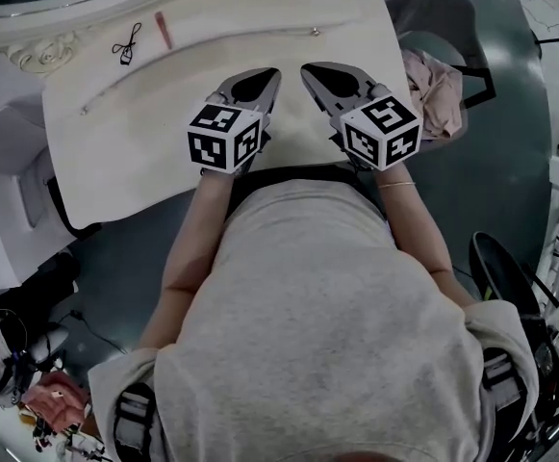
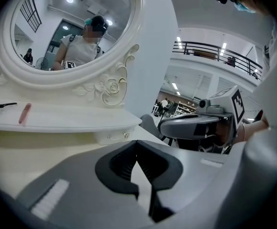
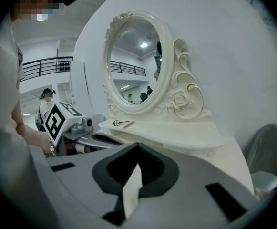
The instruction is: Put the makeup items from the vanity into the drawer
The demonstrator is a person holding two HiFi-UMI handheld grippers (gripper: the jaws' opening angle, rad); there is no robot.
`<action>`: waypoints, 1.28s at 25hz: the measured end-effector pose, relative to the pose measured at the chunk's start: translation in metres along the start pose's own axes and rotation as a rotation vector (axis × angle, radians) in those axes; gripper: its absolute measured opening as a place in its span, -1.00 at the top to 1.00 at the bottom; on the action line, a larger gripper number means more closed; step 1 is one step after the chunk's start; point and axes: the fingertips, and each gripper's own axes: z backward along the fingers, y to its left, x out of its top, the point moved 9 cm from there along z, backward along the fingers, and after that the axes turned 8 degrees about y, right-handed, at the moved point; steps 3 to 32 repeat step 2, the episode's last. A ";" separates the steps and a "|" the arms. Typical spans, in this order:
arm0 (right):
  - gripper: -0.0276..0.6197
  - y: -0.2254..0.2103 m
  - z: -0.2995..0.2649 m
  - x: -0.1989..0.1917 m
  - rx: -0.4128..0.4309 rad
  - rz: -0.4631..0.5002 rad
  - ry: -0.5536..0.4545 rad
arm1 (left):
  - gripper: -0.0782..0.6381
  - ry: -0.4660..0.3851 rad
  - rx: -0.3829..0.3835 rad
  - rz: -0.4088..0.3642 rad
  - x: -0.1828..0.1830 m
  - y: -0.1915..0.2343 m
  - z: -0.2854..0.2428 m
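Inspector: Where are the makeup items lying?

Operator: An eyelash curler [image 1: 127, 44] and a pink stick [image 1: 165, 30] are lying side by side on the raised shelf [image 2: 81, 120] under the mirror [image 2: 71, 27], well apart from both grippers. The small drawer front [image 2: 110, 136] beneath that shelf is appearing closed, and its contents are not showing.

Inspector: How are the grippers standing?

Operator: The left gripper [image 1: 269, 73] and the right gripper [image 1: 308, 69] are hovering side by side over the vanity top [image 1: 154, 152], near its front edge, and are pointing toward the mirror. Each one's jaws are pressing together with nothing between them.

Inspector: Why that posture?

Operator: As a judgement, the closed jaws are keeping both tools compact while they are sitting clear of the shelf. Two items are lying outside the drawer, so the task is not reading as complete. Any pick-up is calling for the jaws to spread, and any deposit for the drawer to be standing open.
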 end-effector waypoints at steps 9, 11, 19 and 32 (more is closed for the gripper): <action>0.89 -0.002 0.000 -0.003 -0.013 -0.031 -0.010 | 0.76 0.006 0.001 0.018 -0.004 0.000 -0.001; 0.89 -0.002 0.000 -0.003 -0.013 -0.031 -0.010 | 0.76 0.006 0.001 0.018 -0.004 0.000 -0.001; 0.89 -0.002 0.000 -0.003 -0.013 -0.031 -0.010 | 0.76 0.006 0.001 0.018 -0.004 0.000 -0.001; 0.89 -0.002 0.000 -0.003 -0.013 -0.031 -0.010 | 0.76 0.006 0.001 0.018 -0.004 0.000 -0.001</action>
